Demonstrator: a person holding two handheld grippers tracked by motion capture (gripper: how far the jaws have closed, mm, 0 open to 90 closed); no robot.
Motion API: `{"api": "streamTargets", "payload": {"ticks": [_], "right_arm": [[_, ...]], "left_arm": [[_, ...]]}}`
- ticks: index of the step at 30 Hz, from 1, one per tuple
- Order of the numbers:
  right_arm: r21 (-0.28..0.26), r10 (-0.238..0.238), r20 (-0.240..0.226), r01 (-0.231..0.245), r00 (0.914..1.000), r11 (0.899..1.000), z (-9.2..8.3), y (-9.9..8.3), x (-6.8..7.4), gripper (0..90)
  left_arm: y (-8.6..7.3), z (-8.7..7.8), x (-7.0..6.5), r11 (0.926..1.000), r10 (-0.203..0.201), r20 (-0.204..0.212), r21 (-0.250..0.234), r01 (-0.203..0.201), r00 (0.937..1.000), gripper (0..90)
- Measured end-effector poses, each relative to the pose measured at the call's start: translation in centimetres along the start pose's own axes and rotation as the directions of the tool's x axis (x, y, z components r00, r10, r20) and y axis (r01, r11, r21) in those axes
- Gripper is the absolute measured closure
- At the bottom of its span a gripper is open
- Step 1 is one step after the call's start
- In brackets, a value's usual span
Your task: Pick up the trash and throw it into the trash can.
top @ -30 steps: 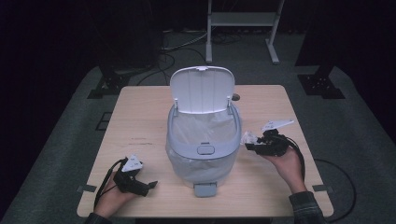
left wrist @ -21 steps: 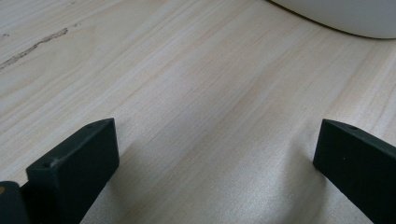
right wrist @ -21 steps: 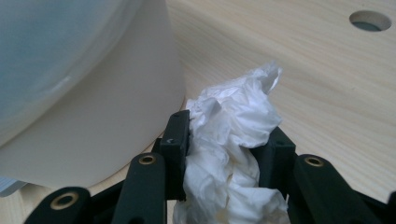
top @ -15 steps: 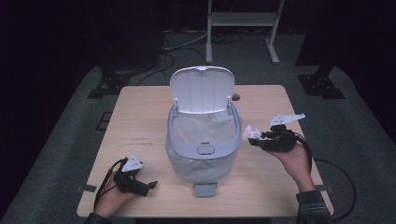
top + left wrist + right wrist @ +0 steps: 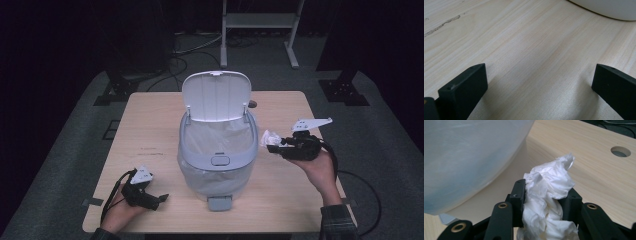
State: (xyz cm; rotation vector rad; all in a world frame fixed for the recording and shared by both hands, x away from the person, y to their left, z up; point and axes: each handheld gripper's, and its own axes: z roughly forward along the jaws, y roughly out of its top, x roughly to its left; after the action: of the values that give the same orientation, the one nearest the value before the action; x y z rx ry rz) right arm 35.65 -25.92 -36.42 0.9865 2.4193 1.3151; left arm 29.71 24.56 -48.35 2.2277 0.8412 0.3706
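Note:
A grey-white pedal bin (image 5: 218,155) stands in the middle of the wooden table (image 5: 150,130) with its lid (image 5: 216,95) flipped up and a clear liner inside. My right gripper (image 5: 273,145) hangs just right of the bin's rim, above the table, shut on a crumpled white tissue (image 5: 270,137). In the right gripper view the tissue (image 5: 547,195) bulges up between both jaws, with the bin's wall (image 5: 466,157) close on the left. My left gripper (image 5: 160,198) rests on the table at the front left, open, with bare wood between its fingers (image 5: 464,87).
A foot pedal (image 5: 220,202) juts from the bin's base toward the front edge. A round cable hole (image 5: 620,151) sits in the tabletop near the far side. A metal stand (image 5: 260,25) and dark floor lie beyond the table.
My right gripper has risen with the tissue and now sits a little higher beside the bin's rim. The left gripper has stayed where it was.

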Motion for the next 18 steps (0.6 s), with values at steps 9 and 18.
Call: {"api": "streamTargets", "payload": {"ticks": [9,18], "right_arm": [[-0.05,-0.025,-0.033,0.024,0.9991,0.998,-1.9,1.2,0.7,60.7],[-0.127,-0.066,-0.077,0.056,0.9948,0.99,-4.3,2.5,1.6,60.6]], "left_arm": [[0.0,0.0,0.0,1.0,0.001,0.001,0.0,-0.001,1.0,0.0],[0.0,0.0,0.0,1.0,0.002,0.002,0.0,-0.002,1.0,0.0]]}}
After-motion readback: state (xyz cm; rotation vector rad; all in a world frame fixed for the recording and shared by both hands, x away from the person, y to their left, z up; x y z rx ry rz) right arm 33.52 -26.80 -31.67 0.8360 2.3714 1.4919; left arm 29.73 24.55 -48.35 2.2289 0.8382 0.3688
